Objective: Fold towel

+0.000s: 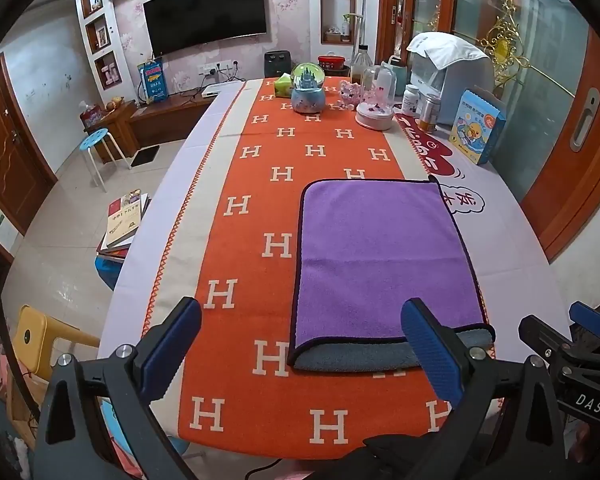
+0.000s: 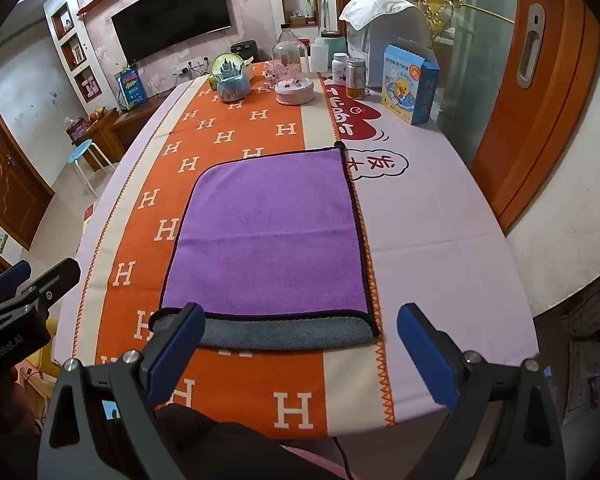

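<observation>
On worktop ahead: towel folded once, grey underside showing. Both my tongs, left and right, wide apart, holding nothing. Next, I judge: pinch near corners, fold again.

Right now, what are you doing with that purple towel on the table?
A person is folding it, holding a two-finger tool in each hand. The purple towel lies flat on the orange table runner, already folded over once, so its grey underside peeks out along the near edge. Both the left tool and the right tool are open, holding nothing, above the near end of the table. Neither one is touching the towel.
</observation>
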`<action>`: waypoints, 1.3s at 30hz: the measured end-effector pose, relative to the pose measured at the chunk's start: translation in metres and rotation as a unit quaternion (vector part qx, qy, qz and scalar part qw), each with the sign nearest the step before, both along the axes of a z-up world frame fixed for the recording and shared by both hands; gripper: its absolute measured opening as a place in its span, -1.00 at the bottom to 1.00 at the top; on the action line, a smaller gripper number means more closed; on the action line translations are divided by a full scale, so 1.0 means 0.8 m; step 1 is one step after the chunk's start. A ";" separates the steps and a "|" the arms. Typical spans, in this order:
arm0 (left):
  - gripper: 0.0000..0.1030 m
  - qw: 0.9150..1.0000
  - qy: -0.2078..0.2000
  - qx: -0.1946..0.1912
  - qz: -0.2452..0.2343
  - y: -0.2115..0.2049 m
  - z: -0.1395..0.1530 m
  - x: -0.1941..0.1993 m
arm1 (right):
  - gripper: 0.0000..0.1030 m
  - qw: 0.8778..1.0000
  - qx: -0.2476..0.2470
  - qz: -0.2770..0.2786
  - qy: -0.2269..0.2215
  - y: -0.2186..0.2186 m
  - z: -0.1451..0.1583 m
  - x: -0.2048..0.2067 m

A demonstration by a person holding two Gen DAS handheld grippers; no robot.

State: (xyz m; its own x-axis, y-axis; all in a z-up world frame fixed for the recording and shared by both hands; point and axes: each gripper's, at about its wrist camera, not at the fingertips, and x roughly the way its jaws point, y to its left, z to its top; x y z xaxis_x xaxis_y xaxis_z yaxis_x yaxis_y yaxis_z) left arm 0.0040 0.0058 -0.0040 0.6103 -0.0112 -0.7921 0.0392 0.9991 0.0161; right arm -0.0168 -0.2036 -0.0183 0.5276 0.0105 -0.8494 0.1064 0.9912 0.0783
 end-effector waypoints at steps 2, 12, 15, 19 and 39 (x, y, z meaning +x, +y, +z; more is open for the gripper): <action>0.93 1.000 0.001 0.000 0.001 0.000 0.000 0.000 | 0.89 1.000 -0.001 0.000 -0.001 0.000 0.001 -0.001; 0.93 1.000 0.009 0.002 0.007 0.005 -0.007 0.007 | 0.89 1.000 -0.003 -0.001 0.000 0.000 -0.001 0.001; 0.93 1.000 0.012 0.000 0.010 0.008 -0.008 0.010 | 0.89 1.000 -0.003 -0.001 0.001 0.000 0.000 0.000; 0.93 1.000 0.016 0.003 0.014 0.009 -0.008 0.011 | 0.89 1.000 -0.001 -0.003 0.005 -0.001 -0.004 0.001; 0.93 0.999 0.032 -0.007 0.001 0.011 -0.016 0.009 | 0.89 1.000 0.024 -0.008 0.016 -0.008 -0.019 -0.009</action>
